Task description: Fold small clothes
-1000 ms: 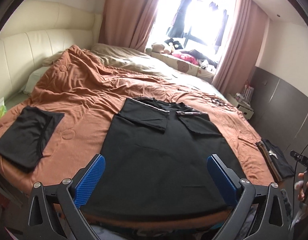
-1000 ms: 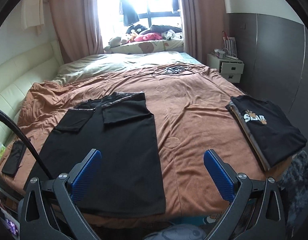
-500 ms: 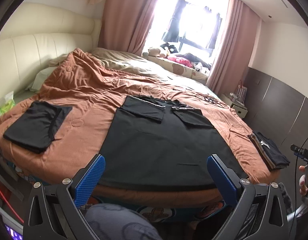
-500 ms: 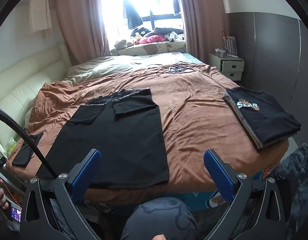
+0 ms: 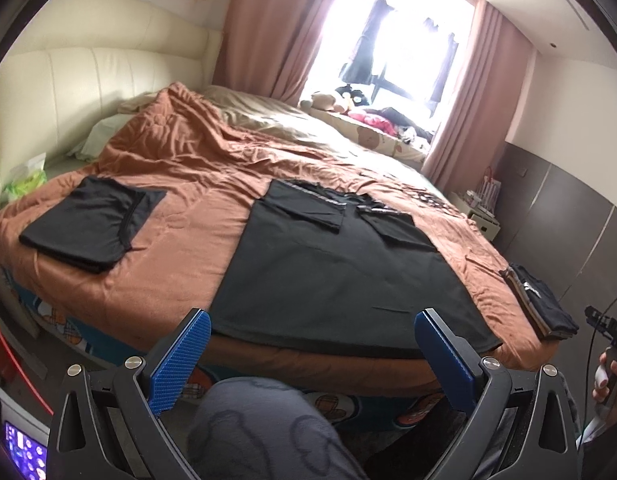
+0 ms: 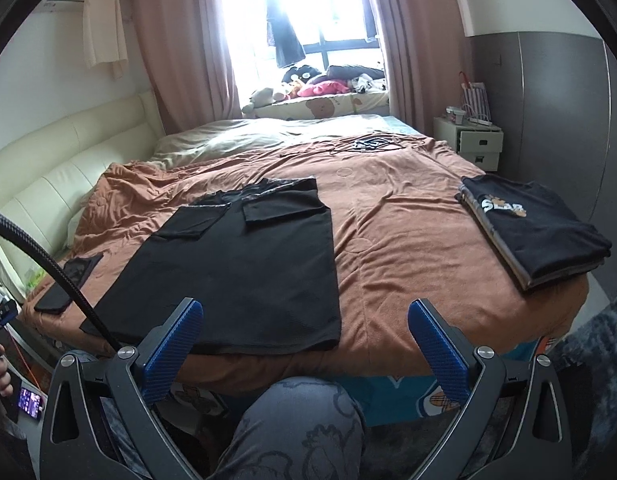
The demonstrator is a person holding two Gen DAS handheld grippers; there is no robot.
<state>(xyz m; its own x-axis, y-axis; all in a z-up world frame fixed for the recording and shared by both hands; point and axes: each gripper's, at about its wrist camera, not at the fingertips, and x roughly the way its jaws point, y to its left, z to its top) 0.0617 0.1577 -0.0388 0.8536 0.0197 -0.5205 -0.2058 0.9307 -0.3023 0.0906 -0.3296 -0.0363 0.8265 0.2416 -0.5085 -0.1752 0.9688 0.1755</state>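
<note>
A black T-shirt (image 5: 340, 272) (image 6: 244, 264) lies flat on the brown blanket (image 5: 180, 256) (image 6: 396, 240), both sleeves folded inward, its hem at the near bed edge. My left gripper (image 5: 312, 344) hangs open short of that hem, off the bed, holding nothing. The right gripper (image 6: 304, 336) is open too, in front of the hem and the bare blanket to its right. A folded black garment (image 5: 92, 224) (image 6: 68, 284) rests at the bed's left. A stack of folded shirts (image 6: 536, 232) (image 5: 540, 304), its top one bearing a print, sits at the right corner.
The person's knee in grey patterned trousers (image 5: 264, 428) (image 6: 296, 428) rises between the fingers in both views. A cream headboard (image 5: 68, 92) runs along the left. A white nightstand (image 6: 476, 144) stands far right. Cables (image 6: 368, 144) lie on the far blanket. Plush toys (image 6: 308, 88) crowd the window sill.
Both grippers have pulled back and away from the bed, so the shirt looks farther off and the person's knee has come into view. The clothes have not moved.
</note>
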